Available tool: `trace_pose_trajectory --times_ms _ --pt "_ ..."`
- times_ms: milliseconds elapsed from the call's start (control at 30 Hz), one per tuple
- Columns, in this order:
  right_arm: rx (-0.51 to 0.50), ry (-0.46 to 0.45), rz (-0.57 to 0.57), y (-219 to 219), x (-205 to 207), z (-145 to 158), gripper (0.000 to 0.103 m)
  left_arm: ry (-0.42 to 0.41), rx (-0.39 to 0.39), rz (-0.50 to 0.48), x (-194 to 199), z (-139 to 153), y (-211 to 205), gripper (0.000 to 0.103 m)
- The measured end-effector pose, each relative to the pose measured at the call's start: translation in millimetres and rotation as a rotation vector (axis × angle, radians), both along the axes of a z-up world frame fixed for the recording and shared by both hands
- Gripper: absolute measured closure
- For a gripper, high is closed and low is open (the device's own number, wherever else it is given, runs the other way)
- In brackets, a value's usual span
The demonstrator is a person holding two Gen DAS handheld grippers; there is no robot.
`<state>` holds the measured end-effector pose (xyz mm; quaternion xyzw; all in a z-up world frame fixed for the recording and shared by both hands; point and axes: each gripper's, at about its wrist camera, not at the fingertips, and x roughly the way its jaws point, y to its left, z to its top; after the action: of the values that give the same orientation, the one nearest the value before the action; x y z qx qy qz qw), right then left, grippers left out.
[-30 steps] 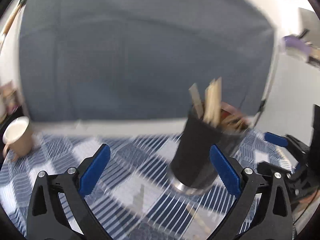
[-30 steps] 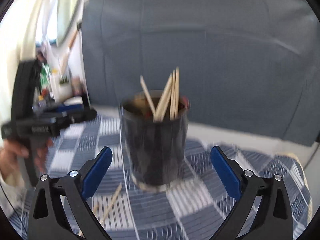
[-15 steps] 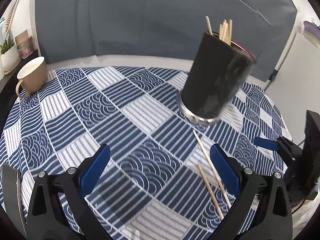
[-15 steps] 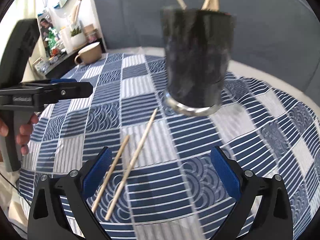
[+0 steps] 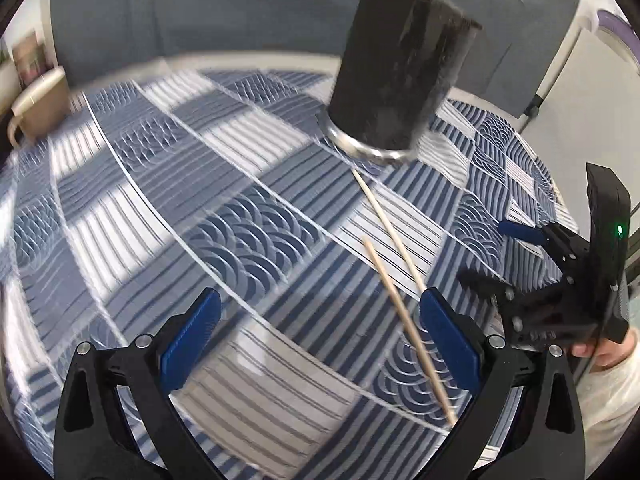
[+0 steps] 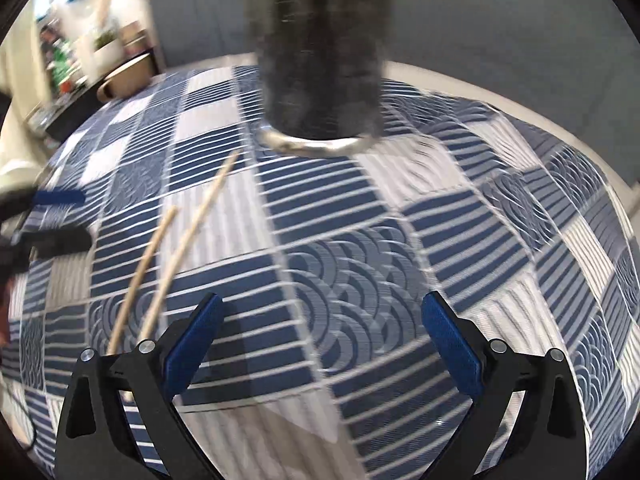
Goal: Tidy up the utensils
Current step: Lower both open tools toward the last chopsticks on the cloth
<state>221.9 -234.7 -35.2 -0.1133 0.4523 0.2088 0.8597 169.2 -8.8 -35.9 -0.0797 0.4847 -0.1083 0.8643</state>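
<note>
A black utensil holder (image 5: 400,72) with a metal base stands upright on the blue-and-white patterned tablecloth (image 5: 200,200), with several wooden chopsticks sticking out of it. It also shows in the right wrist view (image 6: 320,48). Two loose chopsticks (image 5: 400,292) lie on the cloth in front of it, near my left gripper's right finger; they also show in the right wrist view (image 6: 168,256). My left gripper (image 5: 320,340) is open and empty above the cloth. My right gripper (image 6: 320,344) is open and empty, also seen in the left wrist view (image 5: 532,256).
A beige mug (image 5: 38,108) stands at the table's far left edge, also in the right wrist view (image 6: 128,76). A grey sofa back (image 5: 240,8) lies behind the table. A shelf with small items (image 6: 72,52) is at the far left.
Both grippers have pulled back and tilted down from the holder toward the cloth; the two loose chopsticks now lie closer to the fingers. Both grippers stay open.
</note>
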Motion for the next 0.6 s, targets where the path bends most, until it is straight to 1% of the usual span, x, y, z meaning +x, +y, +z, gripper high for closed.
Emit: trace_pose_trajectory --times_ms 33,67,167,233,300,367,467,500,600 --pt "0.014 -0.003 -0.003 -3 1 1 0.008 0.02 -0.011 -0.012 1 -3 -3 0.006" --pt "0.035 -0.005 0.008 -5 1 2 0.008 0.02 -0.01 -0.016 1 -3 -4 0.006" --pt "0.074 -0.018 0.072 -3 -9 7 0.008 0.005 0.011 -0.021 0 -4 -6 0.006" --pt "0.052 -0.028 0.171 10 -21 7 0.008 0.001 0.028 0.001 3 -5 -4 0.006" --pt "0.019 -0.079 0.225 22 -33 6 0.008 0.001 0.034 0.013 7 -5 -1 0.006" --pt "-0.01 -0.097 0.23 33 -37 6 0.008 0.006 0.024 0.038 8 -4 1 0.006" --pt "-0.054 -0.102 0.215 47 -32 2 0.008 0.015 0.013 0.027 9 -4 -4 0.006" --pt "-0.084 -0.098 0.197 51 -28 -1 0.008 0.017 0.011 0.032 9 -4 -5 0.006" --pt "-0.066 -0.074 0.17 46 -21 -1 0.008 0.033 0.004 0.031 10 -6 -11 0.006"
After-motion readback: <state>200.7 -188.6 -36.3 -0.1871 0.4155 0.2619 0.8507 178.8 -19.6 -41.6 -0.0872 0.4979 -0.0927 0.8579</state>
